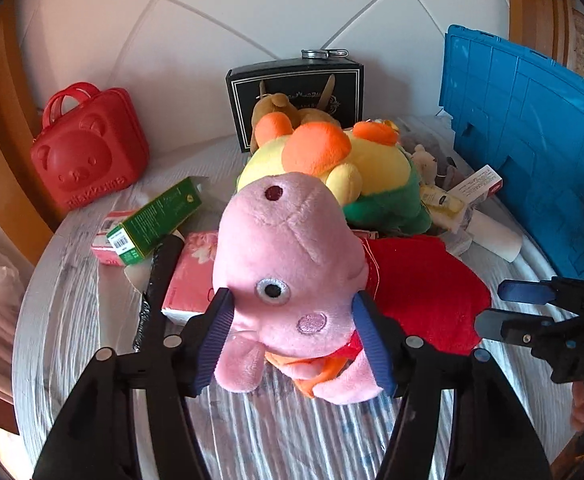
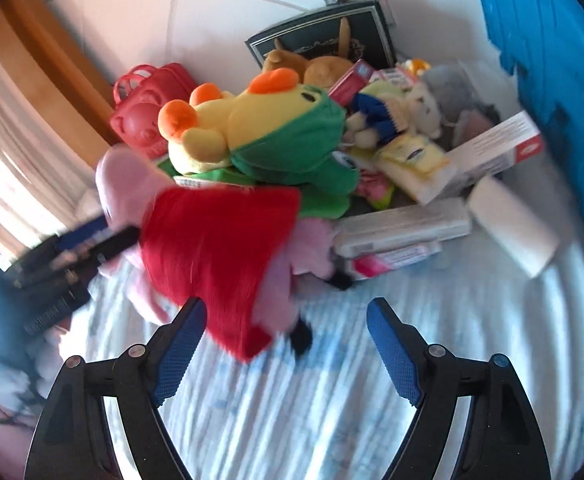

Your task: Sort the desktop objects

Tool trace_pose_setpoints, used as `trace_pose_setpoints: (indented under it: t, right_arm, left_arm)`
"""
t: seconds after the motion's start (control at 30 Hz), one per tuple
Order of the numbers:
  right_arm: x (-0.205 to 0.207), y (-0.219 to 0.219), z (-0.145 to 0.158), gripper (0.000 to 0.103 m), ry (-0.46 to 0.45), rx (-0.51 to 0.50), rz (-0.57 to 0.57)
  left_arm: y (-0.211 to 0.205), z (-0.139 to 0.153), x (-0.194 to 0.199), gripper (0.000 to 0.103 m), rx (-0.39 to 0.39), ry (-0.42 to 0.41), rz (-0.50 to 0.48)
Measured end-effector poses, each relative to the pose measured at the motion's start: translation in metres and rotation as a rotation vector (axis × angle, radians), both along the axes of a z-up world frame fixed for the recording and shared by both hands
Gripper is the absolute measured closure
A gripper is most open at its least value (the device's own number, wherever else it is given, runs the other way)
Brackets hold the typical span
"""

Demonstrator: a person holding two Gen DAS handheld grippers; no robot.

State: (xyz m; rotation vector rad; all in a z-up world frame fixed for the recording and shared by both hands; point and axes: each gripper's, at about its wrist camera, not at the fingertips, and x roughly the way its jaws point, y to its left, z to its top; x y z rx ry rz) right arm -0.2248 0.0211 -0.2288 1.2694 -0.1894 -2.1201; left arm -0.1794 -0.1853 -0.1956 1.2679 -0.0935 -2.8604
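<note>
A pink pig plush [image 1: 287,248] in a red dress [image 2: 211,248] lies on the striped table cloth [image 1: 292,432], head toward the left wrist camera. My left gripper [image 1: 294,332] is open with the pig's head between its blue pads, which sit close against both sides; I see no squeeze. It shows blurred at the pig's head in the right wrist view as well, left gripper [image 2: 99,236]. My right gripper [image 2: 285,340] stands open wide just over the cloth, the hem of the dress by its left pad [image 2: 179,352]. From the left wrist camera the right gripper [image 1: 492,308] appears beside the dress.
A yellow and green plush [image 1: 356,168] and a brown plush [image 1: 275,108] lie behind the pig. Around them are a green box [image 1: 159,216], pink tissue packs [image 1: 191,276], white boxes [image 2: 488,156], a black box [image 1: 296,88], a red bear case [image 1: 87,148] and a blue crate [image 1: 532,152].
</note>
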Motion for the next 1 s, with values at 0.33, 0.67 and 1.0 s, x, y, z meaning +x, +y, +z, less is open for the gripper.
trace_pose_setpoints:
  t: [0.33,0.67,1.0]
  right_arm:
    - [0.006,-0.048,-0.02,0.019,-0.078,0.001,0.065]
    - [0.025,-0.069,-0.021,0.033,-0.034,0.045,0.043]
    - [0.059,-0.054,0.042,0.043,0.182,0.104,-0.014]
  left_arm:
    - [-0.007,-0.021,0.016,0.024,-0.044,-0.041,-0.137]
    - [-0.016,-0.036,0.019,0.034,-0.068,-0.017,-0.208]
    - [-0.014,0.005,0.029,0.057,-0.031,0.111,-0.211]
